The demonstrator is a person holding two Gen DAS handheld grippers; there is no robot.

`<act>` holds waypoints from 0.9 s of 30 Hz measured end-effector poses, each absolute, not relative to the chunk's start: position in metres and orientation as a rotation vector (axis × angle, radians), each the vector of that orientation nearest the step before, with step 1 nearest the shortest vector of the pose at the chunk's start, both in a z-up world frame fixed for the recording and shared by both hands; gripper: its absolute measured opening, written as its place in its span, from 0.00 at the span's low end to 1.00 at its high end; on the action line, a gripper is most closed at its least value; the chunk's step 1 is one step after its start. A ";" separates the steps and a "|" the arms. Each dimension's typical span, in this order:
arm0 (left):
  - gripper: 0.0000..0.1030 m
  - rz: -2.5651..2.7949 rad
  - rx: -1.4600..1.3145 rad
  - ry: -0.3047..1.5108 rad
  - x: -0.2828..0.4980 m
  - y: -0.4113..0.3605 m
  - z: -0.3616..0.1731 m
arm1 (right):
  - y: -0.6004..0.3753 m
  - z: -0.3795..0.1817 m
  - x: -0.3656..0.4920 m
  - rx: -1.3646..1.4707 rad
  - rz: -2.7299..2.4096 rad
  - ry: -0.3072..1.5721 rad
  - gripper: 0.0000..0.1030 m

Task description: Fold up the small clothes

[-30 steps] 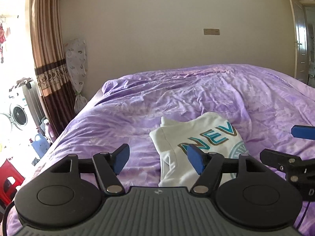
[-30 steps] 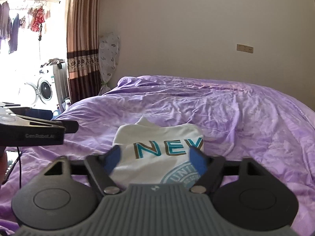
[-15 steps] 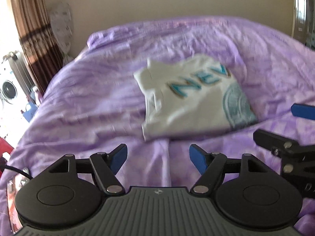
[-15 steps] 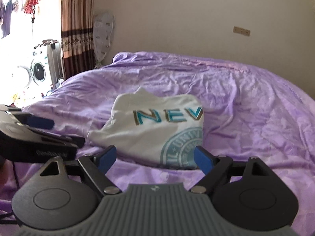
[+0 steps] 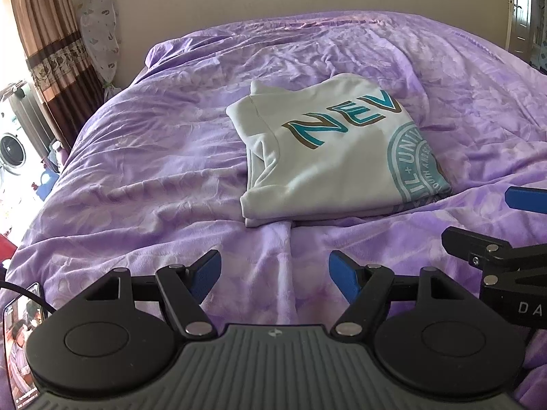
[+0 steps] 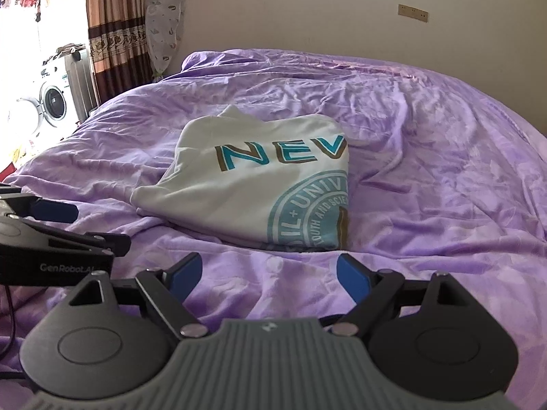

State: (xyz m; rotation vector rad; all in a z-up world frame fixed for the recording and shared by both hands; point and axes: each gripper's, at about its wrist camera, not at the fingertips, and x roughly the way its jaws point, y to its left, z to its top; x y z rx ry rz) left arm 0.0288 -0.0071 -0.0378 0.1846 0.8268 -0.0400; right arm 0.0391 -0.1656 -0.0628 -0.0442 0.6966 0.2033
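Left wrist view first: the left gripper (image 5: 274, 275) had its blue pads spread wide over bare purple bedspread (image 5: 143, 177), nothing between them; its jaws had just been opening a little further. The white sweatshirt (image 5: 335, 157) lay at about one o'clock from that gripper, well apart from its fingertips, already folded into a compact rectangle with the teal "NEV" lettering and a round seal print facing up. Its layered edges showed along the left and near sides, stacked fairly evenly. At three o'clock the right gripper (image 5: 485, 225) poked in from the frame edge, its near pad clear of the cloth. A phone (image 5: 20, 341) sat at the eight o'clock corner.

Right wrist view next: the right gripper (image 6: 270, 275) was likewise spread wide and empty, fingertips just short of the sweatshirt's (image 6: 253, 191) near edge at twelve o'clock. The left gripper (image 6: 78, 225) lay at nine o'clock, beside the garment's near left corner without touching it. A washing machine (image 6: 51, 102) stood past the bed at ten o'clock.

Judging by this, the folding of this garment looked finished or nearly so; what remained was perhaps one more halving or squaring the stack. No other clothes were visible.
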 end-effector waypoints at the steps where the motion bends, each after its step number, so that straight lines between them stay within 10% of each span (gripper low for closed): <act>1: 0.82 -0.040 0.185 0.825 0.029 -0.007 -0.037 | -0.166 -0.063 0.039 -0.042 0.205 0.699 0.80; 27: 0.82 -0.040 0.185 0.820 0.029 -0.007 -0.036 | -0.162 -0.062 0.037 -0.073 0.217 0.693 0.80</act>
